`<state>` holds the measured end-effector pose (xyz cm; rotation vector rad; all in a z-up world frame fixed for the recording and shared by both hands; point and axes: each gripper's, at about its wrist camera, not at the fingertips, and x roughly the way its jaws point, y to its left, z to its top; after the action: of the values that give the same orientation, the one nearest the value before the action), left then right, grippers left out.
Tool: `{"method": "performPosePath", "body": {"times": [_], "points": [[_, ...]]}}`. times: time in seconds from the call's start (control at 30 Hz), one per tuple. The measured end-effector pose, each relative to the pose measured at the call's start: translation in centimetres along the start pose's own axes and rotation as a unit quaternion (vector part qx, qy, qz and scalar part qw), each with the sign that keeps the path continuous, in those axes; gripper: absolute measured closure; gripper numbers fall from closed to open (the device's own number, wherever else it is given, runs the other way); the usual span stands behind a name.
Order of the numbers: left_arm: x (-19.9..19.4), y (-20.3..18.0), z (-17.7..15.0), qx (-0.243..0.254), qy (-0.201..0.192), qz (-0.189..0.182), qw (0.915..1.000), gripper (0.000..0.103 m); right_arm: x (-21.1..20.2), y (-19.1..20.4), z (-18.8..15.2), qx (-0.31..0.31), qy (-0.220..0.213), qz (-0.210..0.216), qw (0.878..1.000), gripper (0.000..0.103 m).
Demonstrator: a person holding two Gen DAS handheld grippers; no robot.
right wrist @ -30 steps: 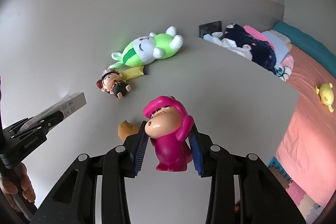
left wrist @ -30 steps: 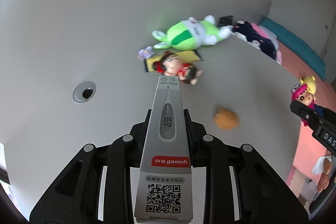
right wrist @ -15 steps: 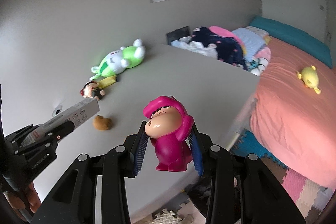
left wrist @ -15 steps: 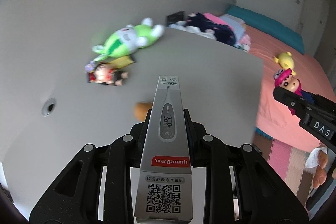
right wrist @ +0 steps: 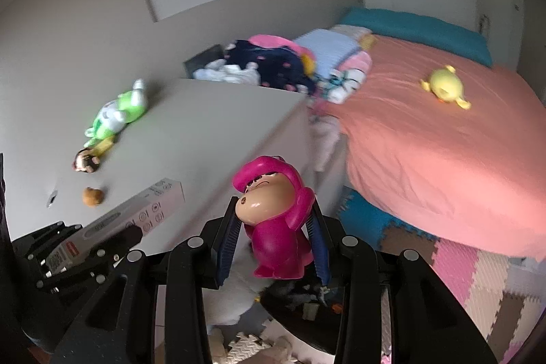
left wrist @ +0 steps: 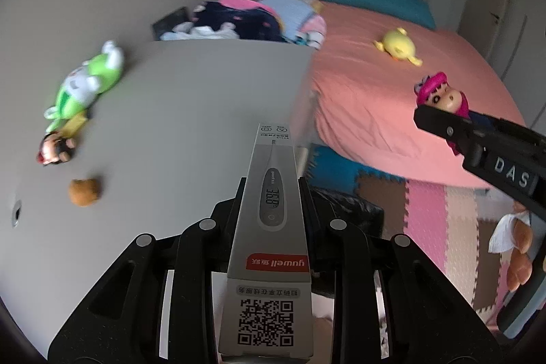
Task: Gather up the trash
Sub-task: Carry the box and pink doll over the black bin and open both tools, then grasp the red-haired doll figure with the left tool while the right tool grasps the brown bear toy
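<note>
Grey cardboard thermometer box (left wrist: 269,248) is sitting clamped in the left gripper (left wrist: 271,193), projecting past the grey table's (left wrist: 204,111) right edge. The right gripper (right wrist: 274,227) is gripping a magenta plastic cartoon figurine (right wrist: 276,220) over the foam-mat floor (right wrist: 477,265), beside the pink bed (right wrist: 443,166).

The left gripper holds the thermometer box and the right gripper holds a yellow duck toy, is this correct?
Not quite. The left gripper does hold the thermometer box, but the right gripper holds a pink figurine, as the right wrist view shows. The yellow duck toy lies on the bed.
</note>
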<state>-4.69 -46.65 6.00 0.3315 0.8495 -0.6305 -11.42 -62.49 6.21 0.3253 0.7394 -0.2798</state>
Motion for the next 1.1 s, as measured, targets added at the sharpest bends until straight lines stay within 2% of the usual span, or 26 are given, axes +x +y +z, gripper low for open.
{"method": "performPosePath", "body": {"times": [0.27, 0.3, 0.33, 0.37, 0.4, 0.47, 0.6, 0.7, 0.77, 0.9, 1.1], "points": [[3.3, -5.0, -0.4, 0.041, 0.036, -0.027, 0.9981, 0.075, 1.5, -4.4, -1.5, 0.039, 0.023, -0.031, 0.999, 0.063], [3.5, -5.4, -0.4, 0.045, 0.04, -0.032, 0.9977, 0.073, 1.6, -4.9, -1.6, 0.049, 0.022, -0.04, 0.998, 0.058], [3.8, -5.7, -0.5, 0.048, 0.041, -0.032, 0.9975, 0.036, 1.7, -5.4, -1.6, 0.06, 0.018, -0.048, 0.997, 0.032], [3.8, -5.9, -0.4, 0.05, 0.04, -0.025, 0.9976, 0.006, 1.6, -6.0, -1.7, 0.075, 0.011, -0.055, 0.996, 0.015], [3.6, -6.0, -0.5, 0.051, 0.026, -0.016, 0.9982, 0.005, 1.6, -6.5, -1.8, 0.083, 0.006, -0.058, 0.995, 0.003], [3.6, -6.1, -0.6, 0.06, 0.004, 0.008, 0.9981, 0.006, 1.6, -7.4, -1.9, 0.096, 0.006, -0.07, 0.993, 0.003], [4.3, -5.3, -0.2, 0.059, 0.012, 0.009, 0.9982, 0.006, 1.6, -9.0, -2.3, 0.122, 0.002, -0.075, 0.99, 0.003], [4.8, -4.5, -0.1, 0.052, 0.013, 0.01, 0.9985, 0.006, 1.4, -9.2, -2.7, 0.127, -0.016, -0.078, 0.989, 0.003], [4.7, -4.1, -0.4, 0.047, 0.016, 0.007, 0.9987, 0.006, 1.3, -9.0, -2.7, 0.122, -0.024, -0.081, 0.989, 0.003], [4.1, -3.2, -0.9, 0.036, 0.015, 0.004, 0.9992, 0.006, 1.6, -8.1, -2.7, 0.124, -0.017, -0.057, 0.99, 0.003], [3.3, -1.6, -1.3, 0.027, 0.011, 0.009, 0.9995, 0.006, 2.4, -4.9, -2.1, 0.097, -0.009, -0.041, 0.994, 0.003]]}}
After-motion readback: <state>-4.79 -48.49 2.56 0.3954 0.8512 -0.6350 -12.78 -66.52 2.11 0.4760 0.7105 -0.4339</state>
